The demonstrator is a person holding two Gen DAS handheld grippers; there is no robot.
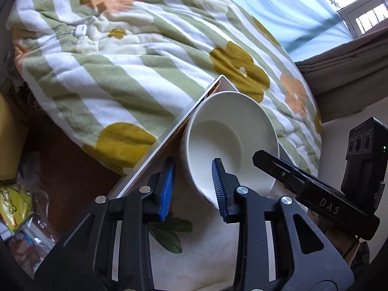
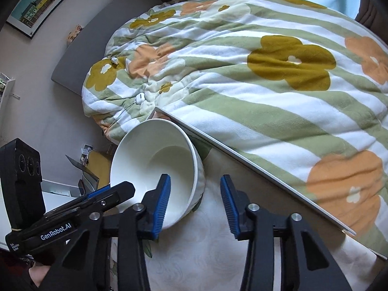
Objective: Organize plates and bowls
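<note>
A white bowl (image 1: 230,143) stands near the corner of a small table with a white leaf-print cloth (image 1: 194,249). My left gripper (image 1: 192,185) is open, its jaws astride the bowl's near left wall: one blue pad inside, one outside. In the right wrist view the same bowl (image 2: 155,167) is at centre left. My right gripper (image 2: 195,201) is open, its jaws astride the bowl's right wall. The left gripper's black body (image 2: 72,208) shows at the bowl's left rim there; the right gripper's body (image 1: 312,191) shows in the left wrist view. No plates are visible.
A green, white and floral quilt (image 1: 135,63) on a bed lies right behind the table edge (image 2: 242,160). A small white device (image 1: 80,30) rests on the quilt. Snack packets (image 1: 14,208) lie on the floor at left. Curtain and window are at upper right.
</note>
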